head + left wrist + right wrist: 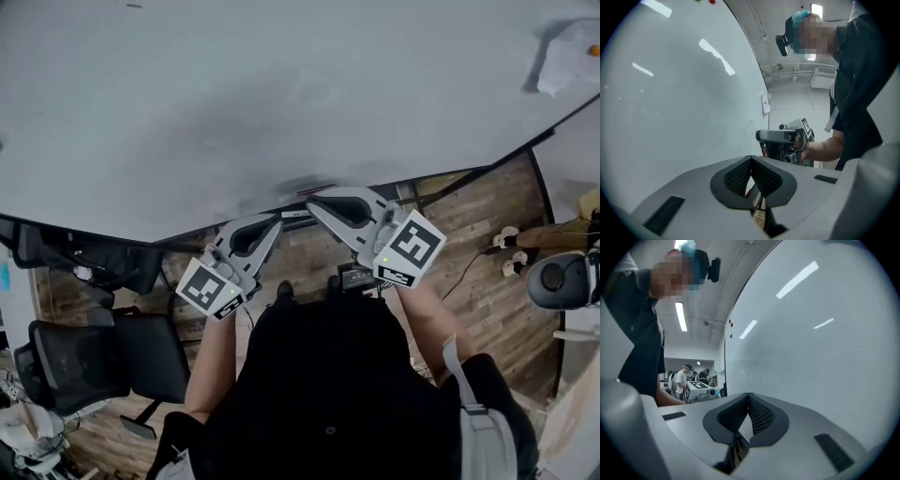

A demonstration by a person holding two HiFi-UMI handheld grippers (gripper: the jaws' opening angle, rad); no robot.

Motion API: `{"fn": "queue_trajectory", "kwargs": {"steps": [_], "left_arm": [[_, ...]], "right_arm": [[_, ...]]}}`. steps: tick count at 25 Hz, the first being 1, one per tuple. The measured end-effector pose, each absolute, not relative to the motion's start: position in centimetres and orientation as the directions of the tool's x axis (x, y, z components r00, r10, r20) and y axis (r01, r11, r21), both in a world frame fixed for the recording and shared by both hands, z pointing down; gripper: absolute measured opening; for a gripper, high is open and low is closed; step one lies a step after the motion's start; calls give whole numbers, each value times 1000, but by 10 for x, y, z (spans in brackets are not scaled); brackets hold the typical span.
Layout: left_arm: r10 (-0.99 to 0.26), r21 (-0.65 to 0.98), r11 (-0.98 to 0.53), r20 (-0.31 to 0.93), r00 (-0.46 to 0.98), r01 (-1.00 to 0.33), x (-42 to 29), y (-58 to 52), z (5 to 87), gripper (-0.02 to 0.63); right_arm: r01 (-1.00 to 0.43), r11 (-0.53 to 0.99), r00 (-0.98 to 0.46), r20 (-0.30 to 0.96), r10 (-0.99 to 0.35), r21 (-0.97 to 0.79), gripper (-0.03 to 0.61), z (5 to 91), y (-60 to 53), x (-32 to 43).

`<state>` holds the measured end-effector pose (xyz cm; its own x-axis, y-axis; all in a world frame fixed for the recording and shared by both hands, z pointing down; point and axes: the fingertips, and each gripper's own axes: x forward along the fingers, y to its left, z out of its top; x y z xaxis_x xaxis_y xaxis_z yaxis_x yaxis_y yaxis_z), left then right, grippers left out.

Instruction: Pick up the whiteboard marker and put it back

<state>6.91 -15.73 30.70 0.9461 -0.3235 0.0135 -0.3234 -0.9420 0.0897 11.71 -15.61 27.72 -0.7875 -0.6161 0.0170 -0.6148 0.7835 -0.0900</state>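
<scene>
The approach was judged in hand: left tongs and right tongs were held closed, empty; the red whiteboard marker lay at the whiteboard's lower edge, ungripped. Opening would be required next.

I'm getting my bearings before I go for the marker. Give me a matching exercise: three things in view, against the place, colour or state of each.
Things:
1 whiteboard
2 office chair
3 right gripper

Descriptions:
A black, at the head view's lower left, on the wooden floor
B jaws shut, nothing held
C pale, fills the top of the head view

Pairs: 1-C; 2-A; 3-B
</scene>
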Motion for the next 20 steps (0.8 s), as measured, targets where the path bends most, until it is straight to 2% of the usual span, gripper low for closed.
{"fn": "queue_trajectory", "kwargs": {"steps": [8,20], "left_arm": [[-269,77,-959,38,962,-272,120,-134,302,12],[-270,103,-956,70,960,-276,162,-119,322,12]], "right_arm": [[-605,776,-779,-70,-623,-178,20,284,-131,167],[-596,779,-791,-29,-612,-193,18,313,-123,212]]}}
